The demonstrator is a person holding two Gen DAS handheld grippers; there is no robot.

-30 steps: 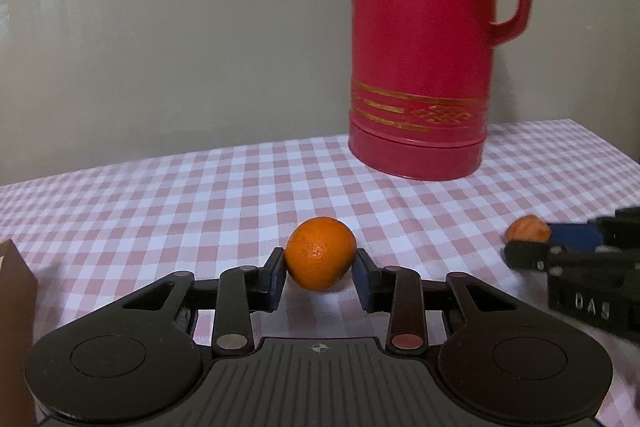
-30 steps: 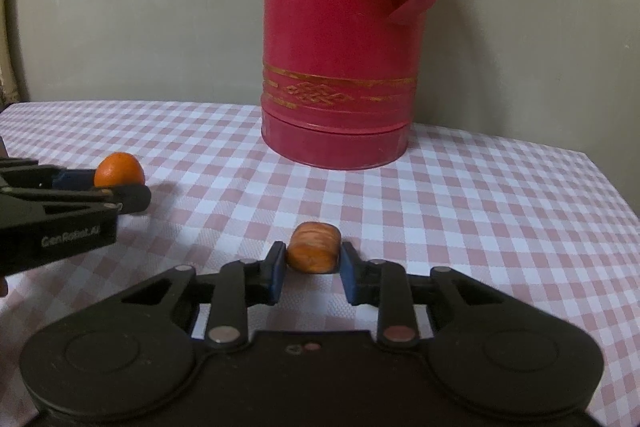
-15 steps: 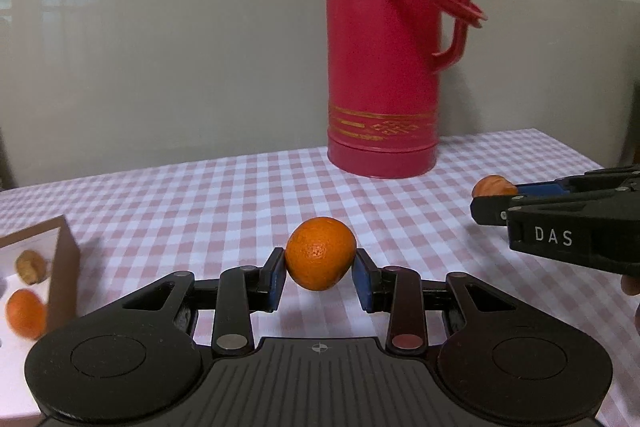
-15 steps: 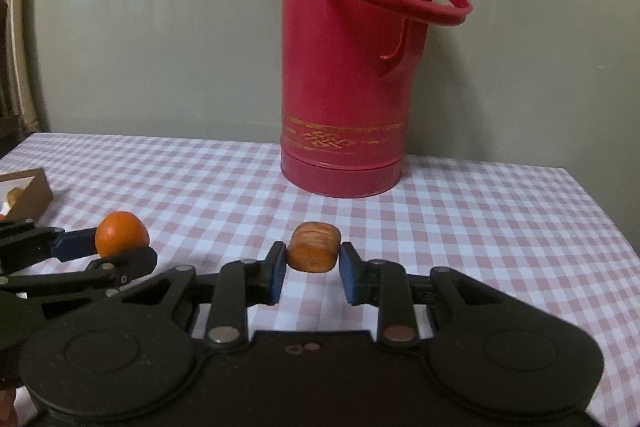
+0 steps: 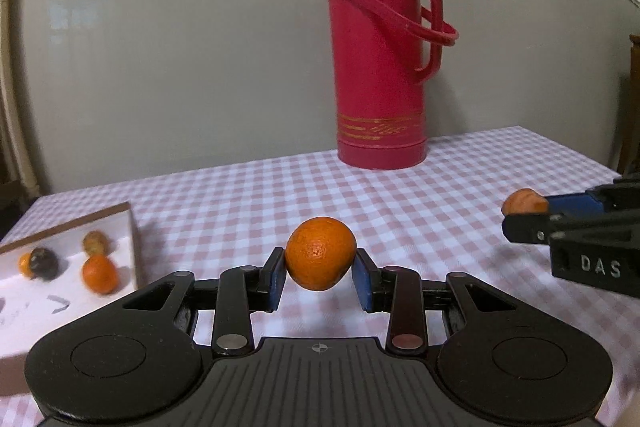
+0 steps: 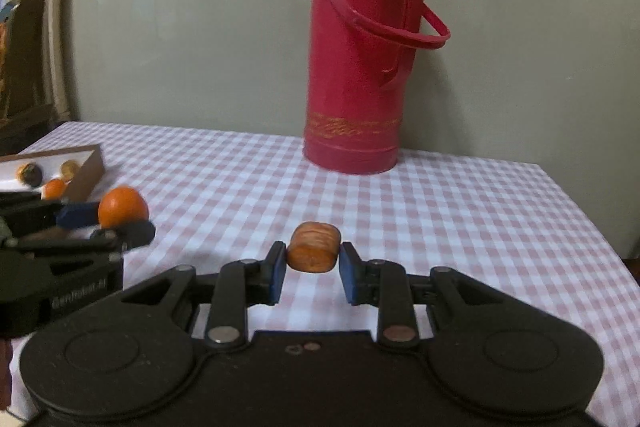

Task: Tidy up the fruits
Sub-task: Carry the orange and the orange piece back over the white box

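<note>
My left gripper (image 5: 320, 277) pinches a round orange (image 5: 321, 253) between its blue pads, holding it clear above the pink-and-white checked tablecloth (image 5: 400, 203). My right gripper (image 6: 313, 271) pinches a smaller brownish-orange fruit (image 6: 314, 247), squat with flat sides, also lifted off the cloth. From each wrist I can see the other gripper off to the side with its load — the orange shows at the left of the right view, the small fruit at the right of the left view.

A tall red flask (image 5: 380, 67) with a looping handle stands upright at the far edge of the table, against a grey wall (image 5: 180, 67).

At the left sits a shallow box (image 5: 134, 251) with brown walls and a white floor. Inside it lie a small orange (image 5: 99, 273), a dark fruit (image 5: 43, 262) and a brownish one (image 5: 95, 242) — all slightly blurred. The box is well apart from the flask, and both held fruits are outside it.
</note>
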